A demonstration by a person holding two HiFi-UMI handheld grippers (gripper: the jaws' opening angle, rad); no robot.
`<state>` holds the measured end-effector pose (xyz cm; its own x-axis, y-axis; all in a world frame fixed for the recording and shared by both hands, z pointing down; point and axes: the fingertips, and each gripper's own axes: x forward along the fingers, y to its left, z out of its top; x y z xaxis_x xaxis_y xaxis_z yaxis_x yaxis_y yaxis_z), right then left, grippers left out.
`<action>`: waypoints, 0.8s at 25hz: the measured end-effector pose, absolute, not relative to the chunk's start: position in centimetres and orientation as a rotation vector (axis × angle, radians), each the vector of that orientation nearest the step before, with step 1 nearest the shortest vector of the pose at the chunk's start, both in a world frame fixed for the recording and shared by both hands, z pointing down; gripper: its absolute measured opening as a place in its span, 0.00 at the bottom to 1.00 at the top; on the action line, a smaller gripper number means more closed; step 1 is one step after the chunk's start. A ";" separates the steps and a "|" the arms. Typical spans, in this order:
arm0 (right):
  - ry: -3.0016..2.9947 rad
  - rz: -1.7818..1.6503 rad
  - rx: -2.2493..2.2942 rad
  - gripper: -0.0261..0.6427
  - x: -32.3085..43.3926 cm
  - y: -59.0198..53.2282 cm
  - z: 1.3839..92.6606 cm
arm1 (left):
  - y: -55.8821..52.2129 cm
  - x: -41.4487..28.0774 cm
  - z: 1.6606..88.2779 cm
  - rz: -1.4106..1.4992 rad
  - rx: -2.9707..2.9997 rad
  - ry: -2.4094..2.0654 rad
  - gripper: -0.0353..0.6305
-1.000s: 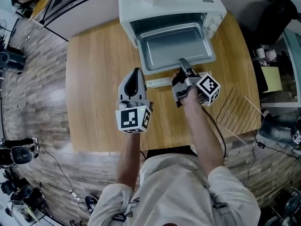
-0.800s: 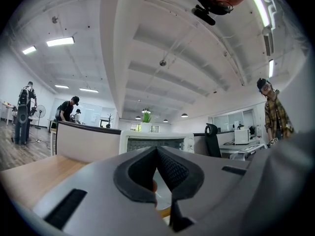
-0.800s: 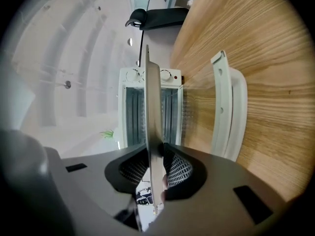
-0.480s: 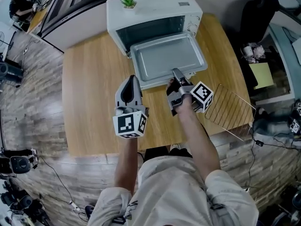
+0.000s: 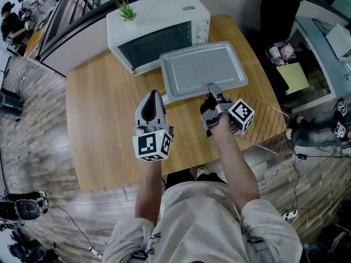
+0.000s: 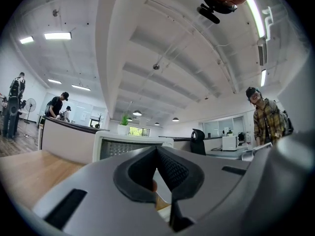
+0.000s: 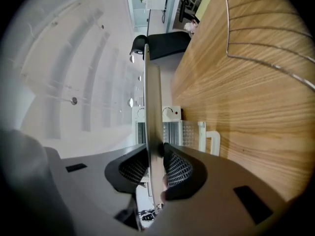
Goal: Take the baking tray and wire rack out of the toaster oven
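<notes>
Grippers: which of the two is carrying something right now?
The right gripper: its jaws are clamped on the near rim of the baking tray. The left gripper is shut with nothing between its jaws.

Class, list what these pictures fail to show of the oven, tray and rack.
Toaster oven interior: head view, dark, too small.
Wire rack, left part: head view, right gripper covers it; right gripper view, picture edge cuts it.
Baking tray surface: right gripper view, only edge-on.
</notes>
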<state>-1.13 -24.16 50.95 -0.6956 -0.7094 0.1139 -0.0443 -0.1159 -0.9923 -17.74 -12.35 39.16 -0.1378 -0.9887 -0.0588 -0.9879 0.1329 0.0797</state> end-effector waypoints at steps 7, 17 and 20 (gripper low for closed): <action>1.585 -1.774 -0.927 0.19 6.3 -24.9 50.7 | -15.0 -12.7 38.9 -0.165 2.189 -2.234 0.07; 1.465 -1.643 -1.069 0.19 17.3 -24.3 50.4 | -18.6 -3.6 38.8 -0.163 2.382 -1.996 0.07; 1.432 -1.625 -1.100 0.19 19.5 -23.8 50.7 | -19.0 -2.0 38.9 -0.160 2.412 -1.951 0.07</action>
